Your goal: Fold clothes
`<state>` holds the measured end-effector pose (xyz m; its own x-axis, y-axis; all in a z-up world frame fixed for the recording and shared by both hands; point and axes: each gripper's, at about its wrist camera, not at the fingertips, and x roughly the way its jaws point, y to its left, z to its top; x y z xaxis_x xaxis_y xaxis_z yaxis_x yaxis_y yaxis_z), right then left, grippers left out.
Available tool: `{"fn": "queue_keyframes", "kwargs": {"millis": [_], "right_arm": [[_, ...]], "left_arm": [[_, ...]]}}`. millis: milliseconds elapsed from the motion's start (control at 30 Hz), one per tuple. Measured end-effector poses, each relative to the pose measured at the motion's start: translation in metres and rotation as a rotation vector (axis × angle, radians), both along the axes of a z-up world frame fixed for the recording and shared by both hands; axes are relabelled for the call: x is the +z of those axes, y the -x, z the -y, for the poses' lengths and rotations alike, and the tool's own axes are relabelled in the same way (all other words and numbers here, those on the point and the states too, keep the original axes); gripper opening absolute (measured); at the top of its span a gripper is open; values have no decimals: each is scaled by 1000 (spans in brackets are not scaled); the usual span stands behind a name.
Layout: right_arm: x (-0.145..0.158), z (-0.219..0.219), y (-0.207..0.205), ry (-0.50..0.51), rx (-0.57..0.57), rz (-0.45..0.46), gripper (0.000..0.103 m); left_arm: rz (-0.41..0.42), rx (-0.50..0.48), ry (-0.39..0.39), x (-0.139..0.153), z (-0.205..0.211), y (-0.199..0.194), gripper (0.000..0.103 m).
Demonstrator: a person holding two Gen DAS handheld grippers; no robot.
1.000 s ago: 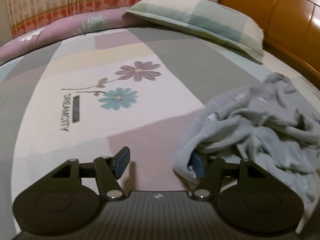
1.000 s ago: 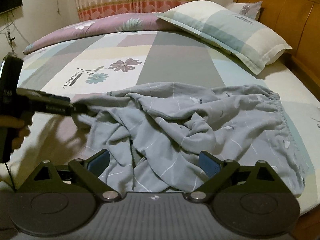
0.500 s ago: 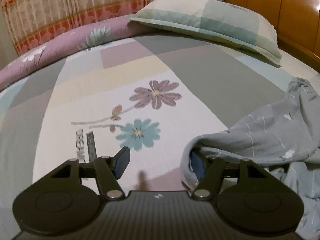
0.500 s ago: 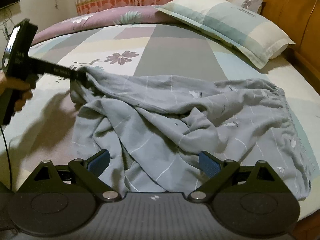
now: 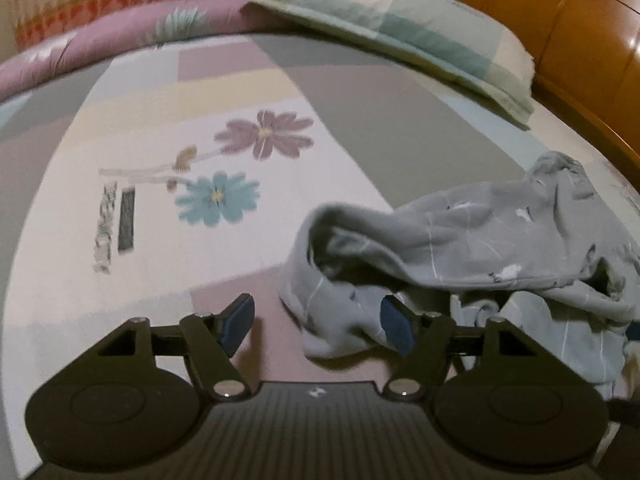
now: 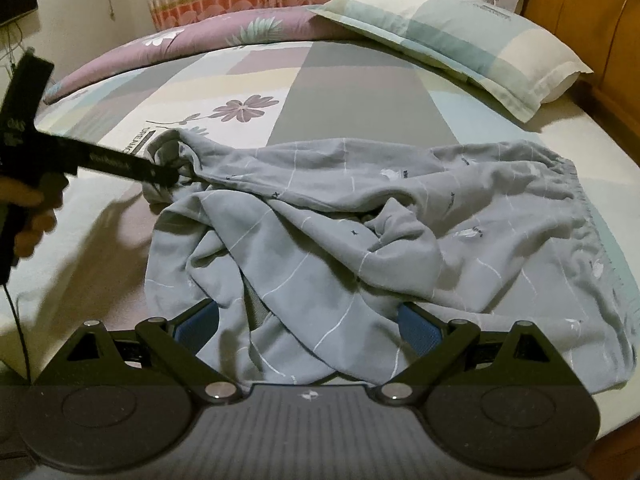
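Left tongs (image 5: 318, 324) and right tongs (image 6: 308, 326) wide over crumpled grey garment (image 6: 360, 240)

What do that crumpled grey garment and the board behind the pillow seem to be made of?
The grey garment looks like soft, thin woven or knit fabric with a matte finish: it slumps in loose folds and bears fine pale lines; the exact fibre is unclear. The headboard looks like varnished wood: warm orange-brown panels with a glossy sheen.
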<state>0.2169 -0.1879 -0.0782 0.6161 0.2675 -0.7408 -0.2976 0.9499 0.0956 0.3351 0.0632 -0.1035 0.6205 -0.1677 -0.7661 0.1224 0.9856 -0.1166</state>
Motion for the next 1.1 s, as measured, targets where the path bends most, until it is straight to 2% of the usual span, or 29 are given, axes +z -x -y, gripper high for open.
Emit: {"fn": "queue_keyframes", "kwargs": {"millis": [100,133,267,500,733,933,1100], "right_arm": [[2,-2,4,-8,10,8,98],[3,-3,5,-7,13,11,98],[8,1,10,-1,7,31,99],[13,13,13,-15,-15,52,99],[13,21,11,-35,-22,54,99],[13,27,10,-46,-30,57,99],[12,30,10,-58,-36,55,99]], "left_arm": [[-30,74,74,-12,-2,-6,72],[-15,87,76,-14,-1,-6,73],[-17,79,-56,-10,7,-7,75],[-31,94,-219,2,-19,-11,75],[20,130,-323,30,-39,-23,75],[123,109,-404,64,-27,-36,75],[143,62,-456,73,-8,-51,75]]}}
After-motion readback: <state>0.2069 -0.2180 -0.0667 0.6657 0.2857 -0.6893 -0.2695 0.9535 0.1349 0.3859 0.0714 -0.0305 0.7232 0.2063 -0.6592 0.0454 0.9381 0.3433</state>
